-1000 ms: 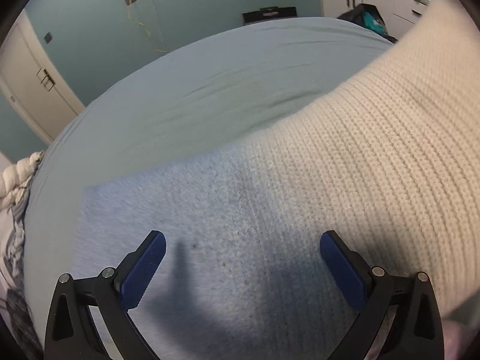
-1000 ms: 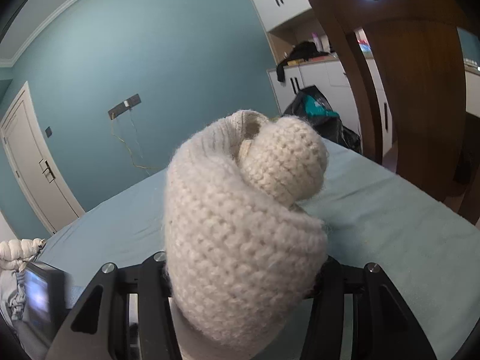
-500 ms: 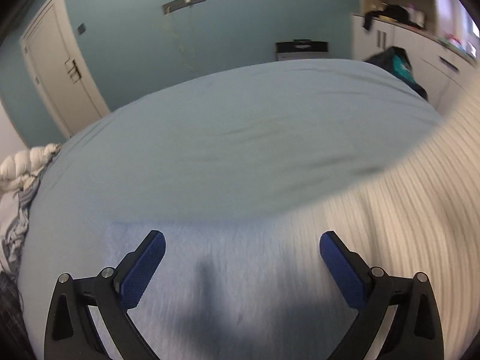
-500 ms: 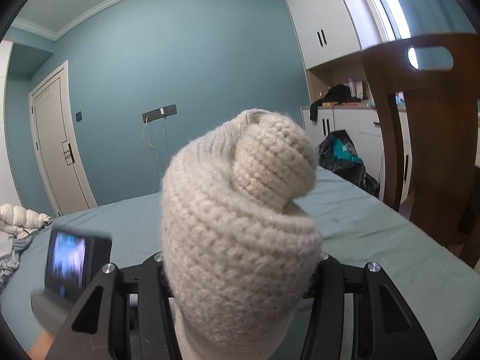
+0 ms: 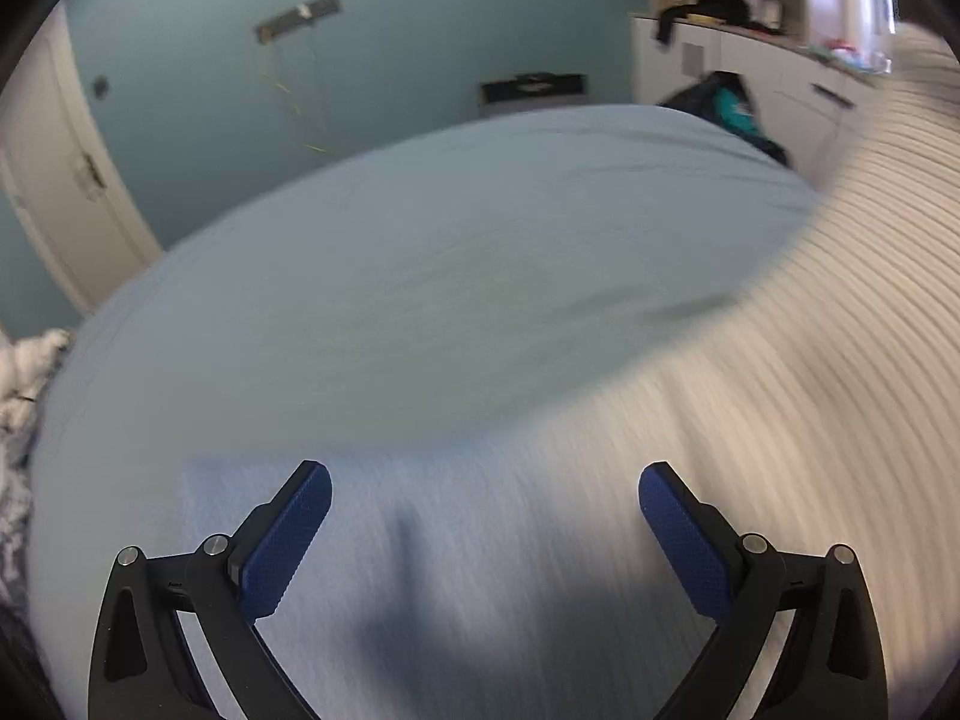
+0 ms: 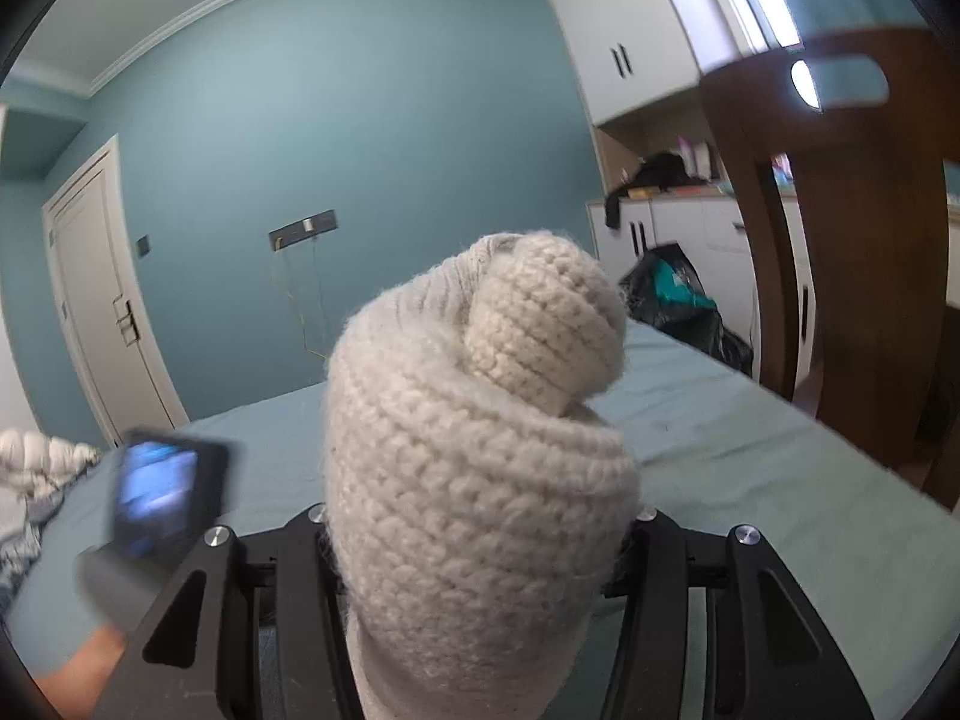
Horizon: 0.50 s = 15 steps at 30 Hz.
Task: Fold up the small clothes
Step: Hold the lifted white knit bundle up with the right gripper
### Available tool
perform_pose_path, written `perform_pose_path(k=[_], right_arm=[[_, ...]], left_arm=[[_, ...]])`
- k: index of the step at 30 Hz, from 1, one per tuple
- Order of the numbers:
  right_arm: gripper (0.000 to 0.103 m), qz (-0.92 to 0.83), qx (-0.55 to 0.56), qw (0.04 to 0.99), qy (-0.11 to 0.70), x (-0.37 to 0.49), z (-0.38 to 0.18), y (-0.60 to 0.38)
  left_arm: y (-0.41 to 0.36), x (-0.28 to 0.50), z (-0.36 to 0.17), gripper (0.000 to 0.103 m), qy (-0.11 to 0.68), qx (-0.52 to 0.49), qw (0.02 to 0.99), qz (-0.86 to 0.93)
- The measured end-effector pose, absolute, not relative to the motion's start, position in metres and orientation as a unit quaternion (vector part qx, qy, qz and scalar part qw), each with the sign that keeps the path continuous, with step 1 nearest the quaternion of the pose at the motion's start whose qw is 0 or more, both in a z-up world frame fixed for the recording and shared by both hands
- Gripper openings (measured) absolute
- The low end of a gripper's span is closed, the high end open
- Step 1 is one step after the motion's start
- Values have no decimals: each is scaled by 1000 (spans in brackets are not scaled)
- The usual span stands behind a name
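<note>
My right gripper point(image 6: 474, 546) is shut on a bunched end of a cream knitted garment point(image 6: 480, 468), which bulges up between the jaws and hides the fingertips. The same cream knit point(image 5: 828, 372) sweeps across the right of the left wrist view, blurred, stretched up off the bed. Its lower part lies over a light blue cloth point(image 5: 372, 552) spread flat on the bed. My left gripper point(image 5: 480, 516) is open and empty, just above the blue cloth. The left gripper's body point(image 6: 162, 492) shows blurred at the left of the right wrist view.
The bed point(image 5: 450, 276) has a pale blue sheet. Crumpled white bedding point(image 5: 24, 372) lies at its left edge. A wooden chair point(image 6: 852, 276) stands to the right of the bed. White cabinets point(image 6: 678, 228) and a dark bag point(image 6: 678, 294) are beyond. A door point(image 6: 102, 312) is far left.
The right gripper has lifted the cream knit higher and tilted up. The left gripper has pulled back, so less of the blue cloth shows between its fingers. It stays open.
</note>
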State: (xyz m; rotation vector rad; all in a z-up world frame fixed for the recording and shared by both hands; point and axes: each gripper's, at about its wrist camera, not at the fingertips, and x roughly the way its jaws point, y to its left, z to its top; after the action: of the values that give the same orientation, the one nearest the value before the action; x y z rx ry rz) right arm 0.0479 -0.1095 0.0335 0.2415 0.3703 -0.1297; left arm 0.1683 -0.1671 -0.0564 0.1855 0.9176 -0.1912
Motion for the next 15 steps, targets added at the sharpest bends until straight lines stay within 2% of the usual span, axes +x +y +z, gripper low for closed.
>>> perform_pose_path(k=[4, 6, 9, 15], right_arm=[[46, -62, 122, 975, 175, 45, 34, -109], [47, -52, 112, 976, 177, 43, 36, -103], [46, -71, 76, 978, 179, 43, 32, -93], [44, -127, 91, 974, 167, 48, 44, -128]], left_arm=[[-196, 150, -91, 103, 465, 146, 866, -114], [-194, 155, -101, 103, 481, 113, 864, -101], [-192, 154, -89, 103, 477, 117, 866, -94], [-156, 145, -52, 103, 464, 113, 878, -23]])
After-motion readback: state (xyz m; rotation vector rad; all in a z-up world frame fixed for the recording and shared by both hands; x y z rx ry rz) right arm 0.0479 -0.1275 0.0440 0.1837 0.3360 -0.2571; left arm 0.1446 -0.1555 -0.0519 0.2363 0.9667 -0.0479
